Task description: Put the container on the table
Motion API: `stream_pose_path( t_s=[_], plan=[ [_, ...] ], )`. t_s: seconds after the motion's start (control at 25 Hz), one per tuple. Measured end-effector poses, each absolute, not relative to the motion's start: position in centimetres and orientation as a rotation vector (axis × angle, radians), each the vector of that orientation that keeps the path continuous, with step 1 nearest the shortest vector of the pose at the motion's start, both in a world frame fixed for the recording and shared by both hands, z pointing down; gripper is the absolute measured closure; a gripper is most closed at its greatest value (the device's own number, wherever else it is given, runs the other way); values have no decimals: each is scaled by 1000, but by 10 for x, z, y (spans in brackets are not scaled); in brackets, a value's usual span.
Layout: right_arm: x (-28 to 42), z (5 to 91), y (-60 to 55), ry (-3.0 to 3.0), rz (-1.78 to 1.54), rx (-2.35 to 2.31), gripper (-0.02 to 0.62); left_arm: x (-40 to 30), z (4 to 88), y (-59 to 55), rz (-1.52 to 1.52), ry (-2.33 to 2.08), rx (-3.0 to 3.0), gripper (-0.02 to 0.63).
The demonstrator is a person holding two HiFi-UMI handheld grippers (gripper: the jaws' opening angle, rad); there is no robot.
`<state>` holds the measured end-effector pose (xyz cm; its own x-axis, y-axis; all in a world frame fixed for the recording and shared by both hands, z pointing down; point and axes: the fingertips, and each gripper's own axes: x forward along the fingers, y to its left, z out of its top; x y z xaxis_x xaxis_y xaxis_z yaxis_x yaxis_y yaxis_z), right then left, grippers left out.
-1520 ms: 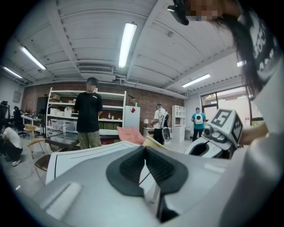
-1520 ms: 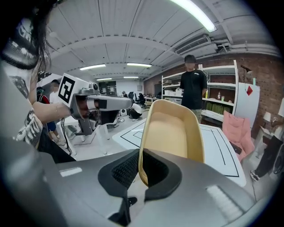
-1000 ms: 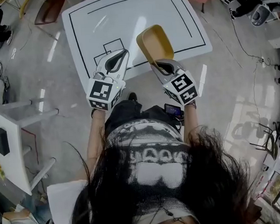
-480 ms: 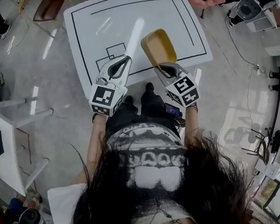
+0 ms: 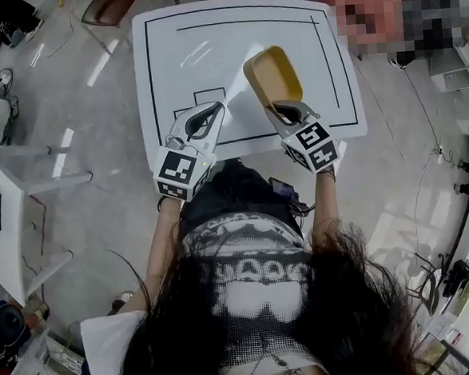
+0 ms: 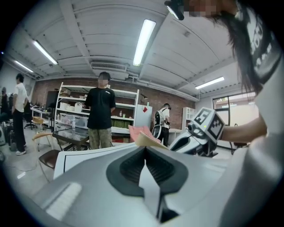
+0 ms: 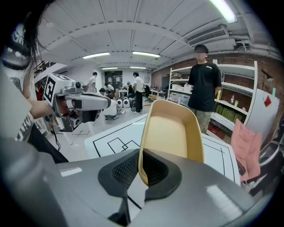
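Note:
A tan, scoop-shaped container hangs above the white table, which is marked with black lines. My right gripper is shut on the container's near rim. In the right gripper view the container rises from between the jaws, its open side facing me, with the table below. My left gripper hovers over the table's near edge, left of the container, shut and holding nothing. In the left gripper view the pads meet, and the container's edge and my right gripper show beyond.
A person in a black shirt stands past the table's far side, in front of shelving. A pink cloth hangs at the far right corner. A white stand is on the floor to the left, a brown chair beyond the table.
Both grippers have moved forward from the table's near edge to over its surface, the right one carrying the container along. Neither grip has changed.

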<state>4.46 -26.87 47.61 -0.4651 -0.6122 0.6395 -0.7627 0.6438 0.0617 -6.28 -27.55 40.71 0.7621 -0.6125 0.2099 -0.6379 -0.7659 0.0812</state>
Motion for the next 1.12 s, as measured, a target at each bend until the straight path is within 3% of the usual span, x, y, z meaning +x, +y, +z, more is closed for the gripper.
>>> stream_pose_path(
  t_s=[0.44, 1.12],
  plan=[
    [70, 495, -390, -2232, 206, 882, 572, -57, 401, -329, 241, -1219, 2725, 606],
    [79, 603, -527, -2072, 257, 660, 572, -62, 398, -365, 275, -1437, 2620, 606]
  ],
)
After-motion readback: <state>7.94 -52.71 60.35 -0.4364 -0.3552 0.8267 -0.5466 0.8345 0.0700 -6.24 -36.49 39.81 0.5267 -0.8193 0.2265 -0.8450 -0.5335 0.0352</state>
